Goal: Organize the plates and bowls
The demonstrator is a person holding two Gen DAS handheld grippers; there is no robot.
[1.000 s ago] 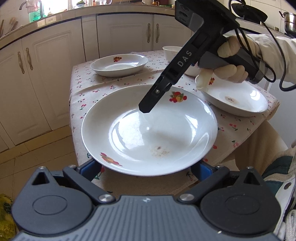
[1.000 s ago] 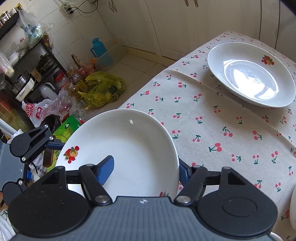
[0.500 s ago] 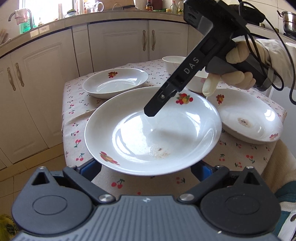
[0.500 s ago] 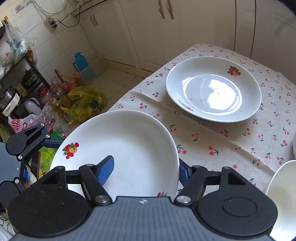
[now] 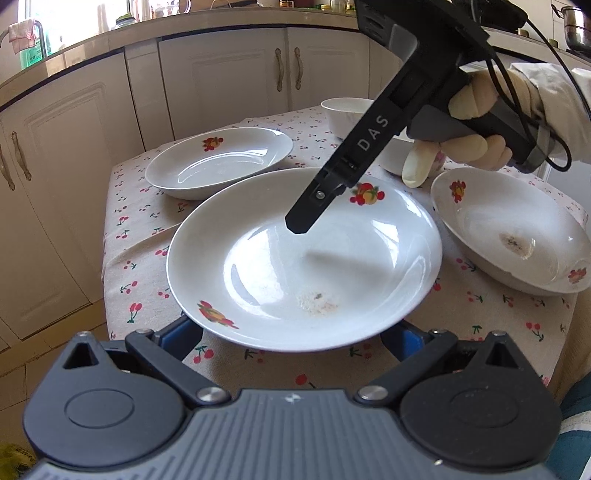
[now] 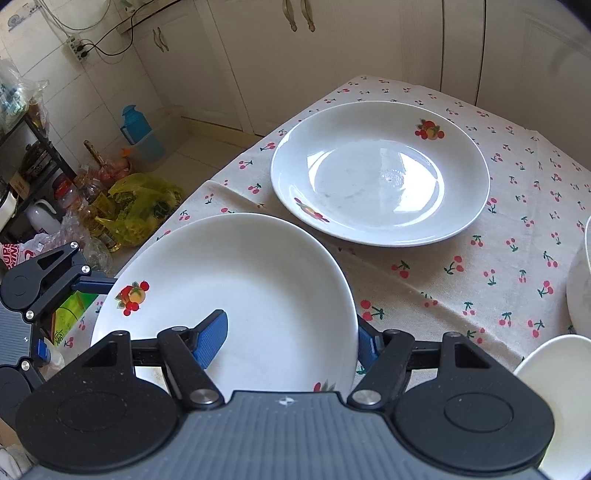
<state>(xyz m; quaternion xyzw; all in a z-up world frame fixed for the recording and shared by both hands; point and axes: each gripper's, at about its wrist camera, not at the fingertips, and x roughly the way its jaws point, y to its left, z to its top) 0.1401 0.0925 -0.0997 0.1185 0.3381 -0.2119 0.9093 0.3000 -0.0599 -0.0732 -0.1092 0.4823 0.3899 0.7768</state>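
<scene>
Your right gripper (image 6: 288, 343) and left gripper (image 5: 291, 341) each pinch the rim of one fruit-print plate (image 5: 303, 258), carried above the cherry tablecloth (image 6: 443, 266). Nothing's stacked yet: two more plates and the bowl (image 5: 347, 114) sit separately on that cloth.

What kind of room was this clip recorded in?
A home kitchen, most likely. Cream cabinet doors with metal handles run under a countertop, a small table under a cherry-print tablecloth carries white fruit-patterned plates, and a metal pot sits on the far counter.
</scene>
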